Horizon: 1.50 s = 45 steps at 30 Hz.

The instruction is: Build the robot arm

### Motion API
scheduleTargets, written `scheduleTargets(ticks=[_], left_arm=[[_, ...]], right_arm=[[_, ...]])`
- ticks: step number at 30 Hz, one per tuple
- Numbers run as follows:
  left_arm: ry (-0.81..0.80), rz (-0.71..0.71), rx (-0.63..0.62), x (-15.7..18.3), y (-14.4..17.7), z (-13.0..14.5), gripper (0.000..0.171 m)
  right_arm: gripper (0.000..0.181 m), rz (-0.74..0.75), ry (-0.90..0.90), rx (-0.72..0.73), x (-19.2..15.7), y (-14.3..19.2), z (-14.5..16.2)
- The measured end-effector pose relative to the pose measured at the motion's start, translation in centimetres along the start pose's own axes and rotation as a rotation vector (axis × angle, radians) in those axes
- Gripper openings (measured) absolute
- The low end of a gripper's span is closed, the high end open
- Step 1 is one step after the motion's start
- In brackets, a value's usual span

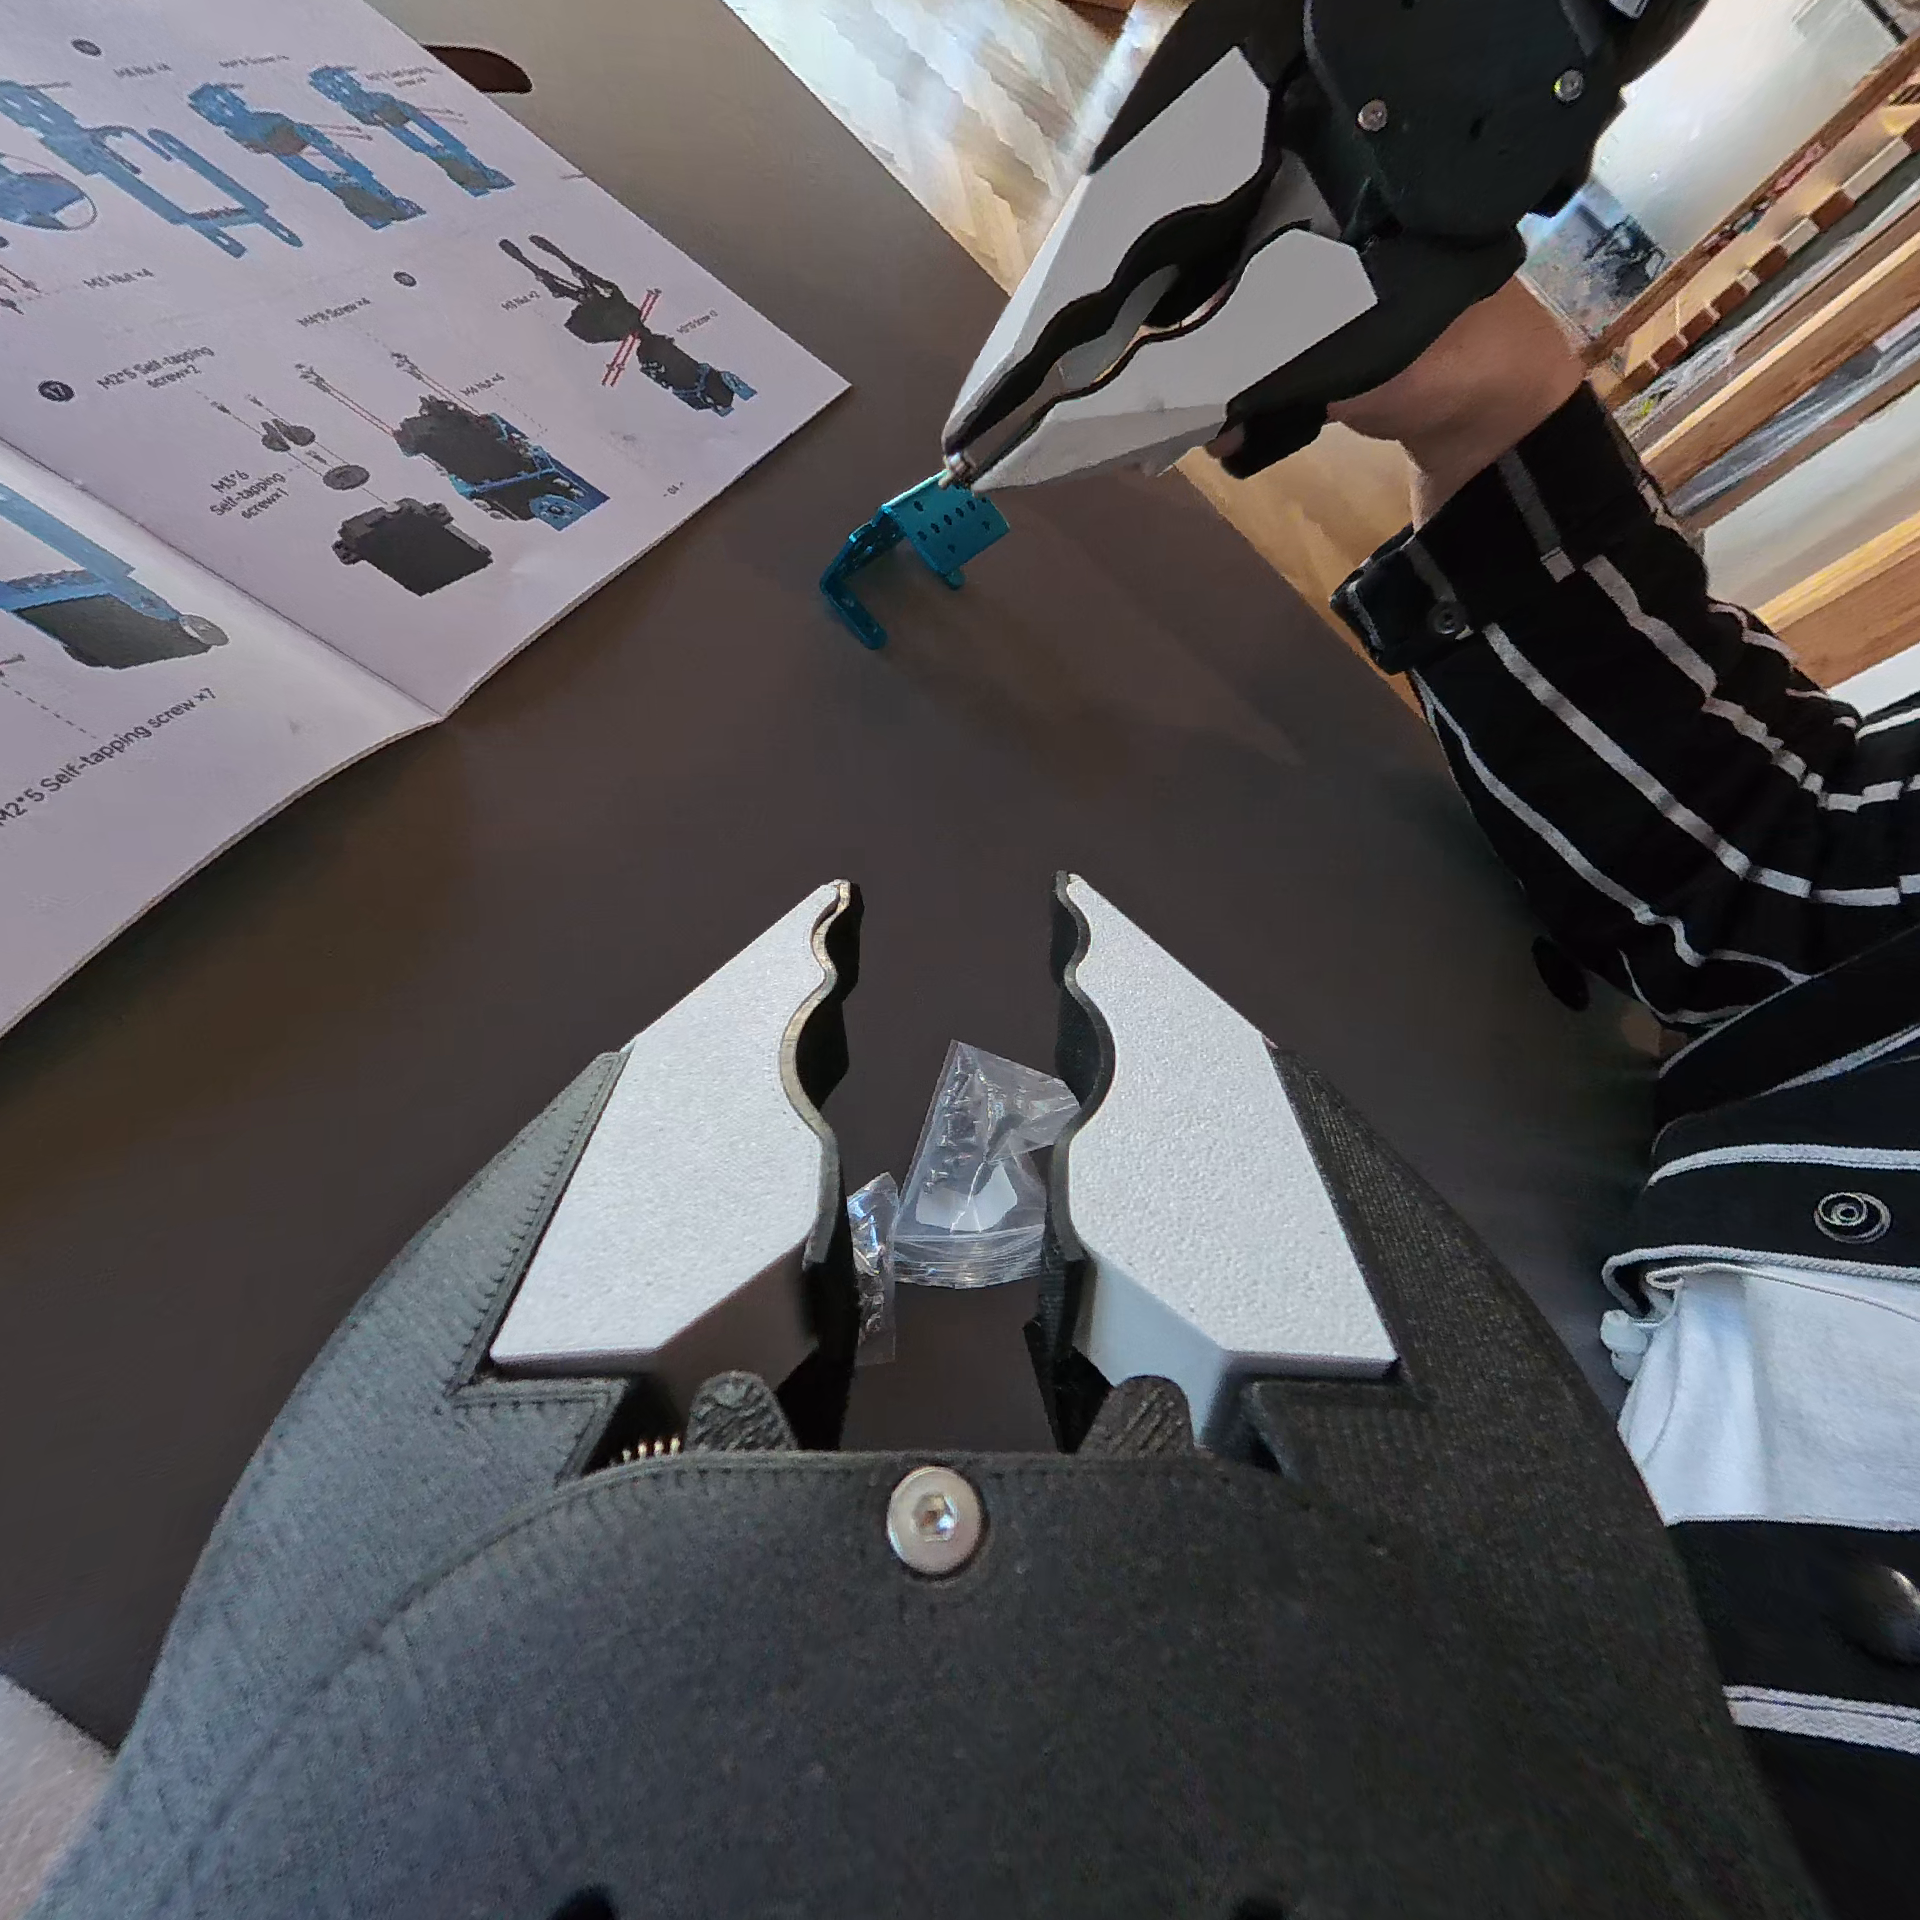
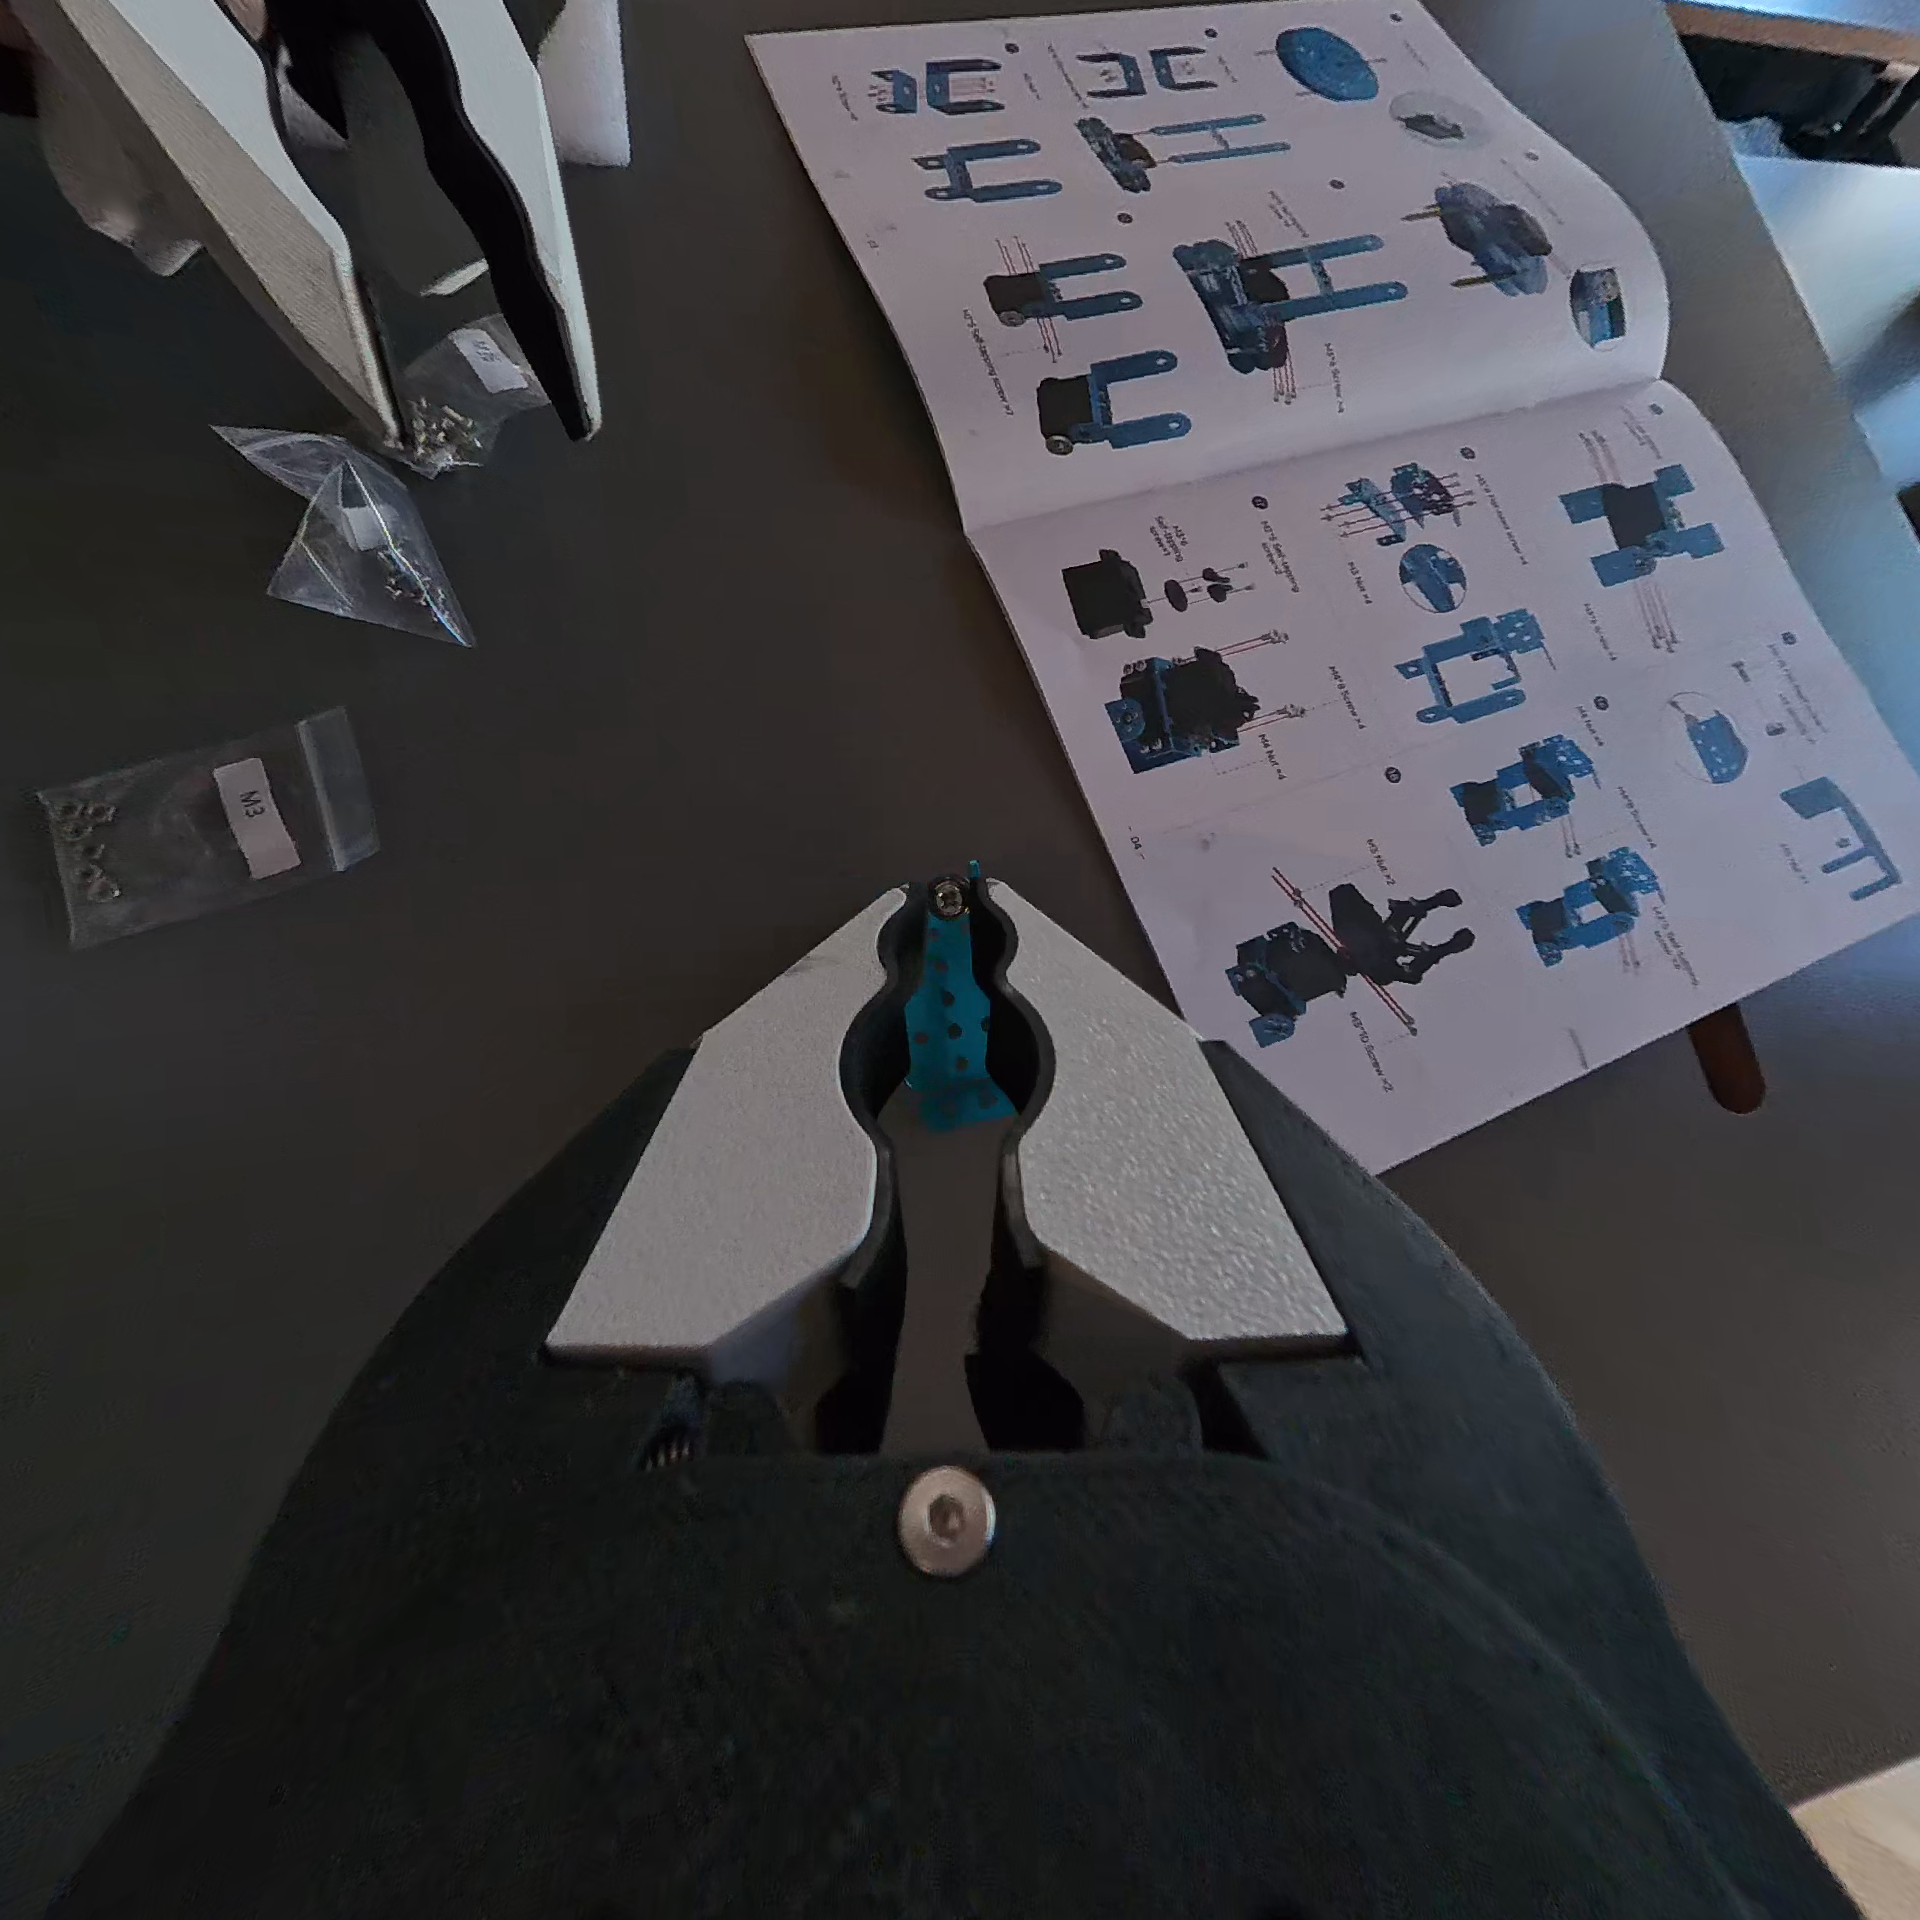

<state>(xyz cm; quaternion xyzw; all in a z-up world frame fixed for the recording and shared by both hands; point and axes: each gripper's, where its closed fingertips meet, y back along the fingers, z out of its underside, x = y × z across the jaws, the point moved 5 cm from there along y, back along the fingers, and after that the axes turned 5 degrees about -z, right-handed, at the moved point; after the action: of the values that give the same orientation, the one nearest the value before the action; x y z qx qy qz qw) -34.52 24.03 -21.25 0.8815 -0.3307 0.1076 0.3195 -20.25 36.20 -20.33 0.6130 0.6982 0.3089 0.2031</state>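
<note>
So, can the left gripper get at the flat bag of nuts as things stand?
Probably yes: the left gripper is open over other screw bags, and bare dark table separates it from the flat bag.

Right gripper point(image 2: 948, 891) — lower centre, white fingers closed at the tips on a small silver screw point(image 2: 948, 891); a blue perforated bracket point(image 2: 948, 1023) shows through the gap between the fingers, just below the screw.

Open instruction booklet point(image 2: 1382, 540) — at 2 o'clock, flat on the dark table point(image 2: 665, 727), with blue and black assembly diagrams.

Left gripper point(image 2: 483, 426) — at 11 o'clock, fingers spread, tips down over a clear bag of small hardware point(image 2: 457, 410).

Second clear bag point(image 2: 364, 540) — at 10 o'clock, crumpled, just beside the first.

Flat labelled zip bag point(image 2: 208, 826) — at 9 o'clock, holding small nuts.

White foam block point(image 2: 594, 94) — at 12 o'clock, behind the left gripper.
</note>
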Motion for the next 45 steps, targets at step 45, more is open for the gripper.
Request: scheduleTargets(ticks=[45], left_arm=[[-0.001, -0.009, -0.032, -0.1, -0.2, 0.4, 0.036]], right_arm=[[0.008, -0.06, -0.053, -0.019, 0.0, -0.8, 1.3]])
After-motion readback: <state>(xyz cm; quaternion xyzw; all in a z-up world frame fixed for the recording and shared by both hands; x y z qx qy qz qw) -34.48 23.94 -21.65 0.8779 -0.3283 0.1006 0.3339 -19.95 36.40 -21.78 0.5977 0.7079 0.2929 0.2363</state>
